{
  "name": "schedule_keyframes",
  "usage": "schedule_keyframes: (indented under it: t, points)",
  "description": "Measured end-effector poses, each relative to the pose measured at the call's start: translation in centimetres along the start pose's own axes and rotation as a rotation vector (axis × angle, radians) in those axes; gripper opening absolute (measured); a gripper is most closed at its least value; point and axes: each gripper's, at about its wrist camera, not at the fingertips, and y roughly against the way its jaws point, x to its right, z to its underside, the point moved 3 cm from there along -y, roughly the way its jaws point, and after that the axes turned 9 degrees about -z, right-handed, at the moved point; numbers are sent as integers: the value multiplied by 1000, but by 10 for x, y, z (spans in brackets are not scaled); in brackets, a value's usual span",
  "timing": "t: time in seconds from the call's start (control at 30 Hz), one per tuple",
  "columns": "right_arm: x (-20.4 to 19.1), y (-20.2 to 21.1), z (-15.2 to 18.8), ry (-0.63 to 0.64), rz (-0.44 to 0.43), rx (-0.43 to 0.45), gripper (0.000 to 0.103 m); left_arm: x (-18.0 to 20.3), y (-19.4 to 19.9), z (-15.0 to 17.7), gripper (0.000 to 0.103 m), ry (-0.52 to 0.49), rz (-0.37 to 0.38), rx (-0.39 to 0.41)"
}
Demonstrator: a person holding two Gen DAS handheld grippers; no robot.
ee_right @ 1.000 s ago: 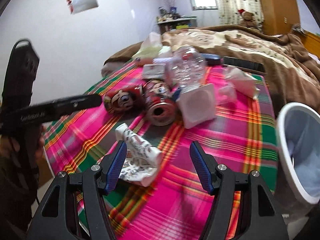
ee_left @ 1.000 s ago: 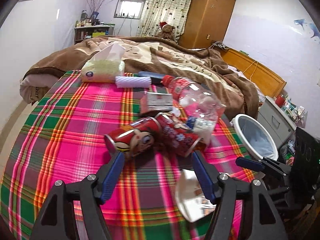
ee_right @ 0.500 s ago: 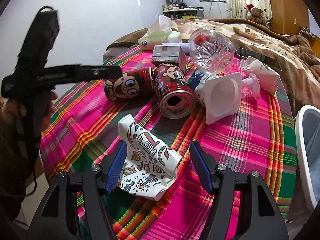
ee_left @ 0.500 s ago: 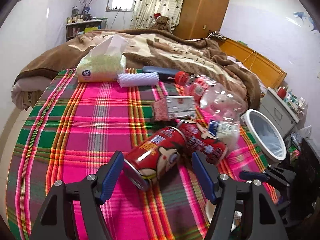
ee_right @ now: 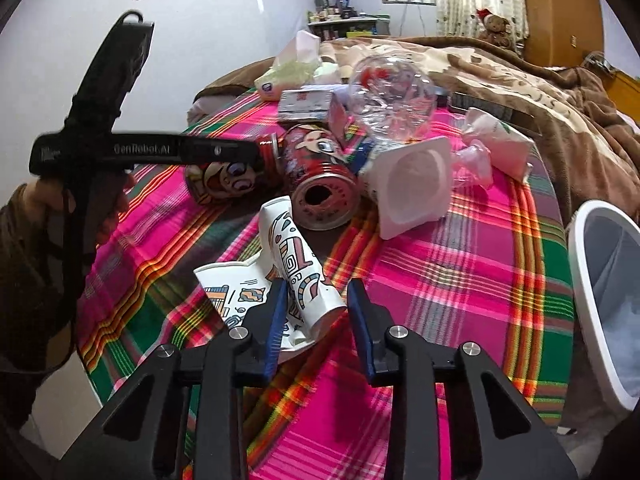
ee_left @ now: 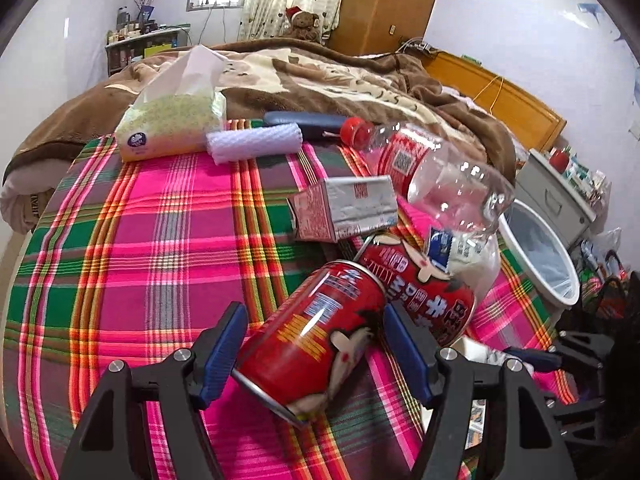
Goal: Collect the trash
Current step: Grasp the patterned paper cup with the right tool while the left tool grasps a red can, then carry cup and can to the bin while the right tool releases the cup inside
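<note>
Trash lies on a pink plaid cloth (ee_left: 140, 240). A red cartoon can (ee_left: 316, 336) lies on its side between the open jaws of my left gripper (ee_left: 314, 342); the pads flank it without a clear squeeze. A second red can (ee_left: 420, 292), a silver carton (ee_left: 344, 208) and a clear plastic bottle (ee_left: 440, 176) lie just behind it. My right gripper (ee_right: 316, 304) is closing its jaws on a crumpled printed paper cup (ee_right: 296, 256), which is pinched into a ridge between the pads. A white trash bin (ee_right: 608, 288) stands off the cloth's right edge.
A tissue pack (ee_left: 172, 128) and a white rolled cloth (ee_left: 256, 142) lie at the far end. A white plastic tub (ee_right: 412, 184) and a white bag (ee_right: 496, 140) sit right of the cans. A brown blanket (ee_left: 320, 72) covers the bed beyond.
My left gripper moved forward and down until the red can lay between its jaws. My right gripper's jaws closed in on the paper cup, which folded upward.
</note>
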Motion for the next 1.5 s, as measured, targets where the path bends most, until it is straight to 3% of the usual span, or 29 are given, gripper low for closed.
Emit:
schedule_keyframes:
  t: [0.4,0.63,0.7,0.8,1.5]
  points:
    - [24,11,1,-80,68,41,31,17,-22,16,70,-9,11,-74]
    - [32,14,2,-120,78,61,31,23,-20,16,70,-5,-9,-65]
    - [33,14,1,-124,79,66,31,23,-20,18,59,-2,-25,-69]
    - [35,16,3,-132,81,72,31,22,-18,18,57,17,-22,-70]
    - [40,35,4,-159,87,140,31,41,23,35,55,87,-31,-15]
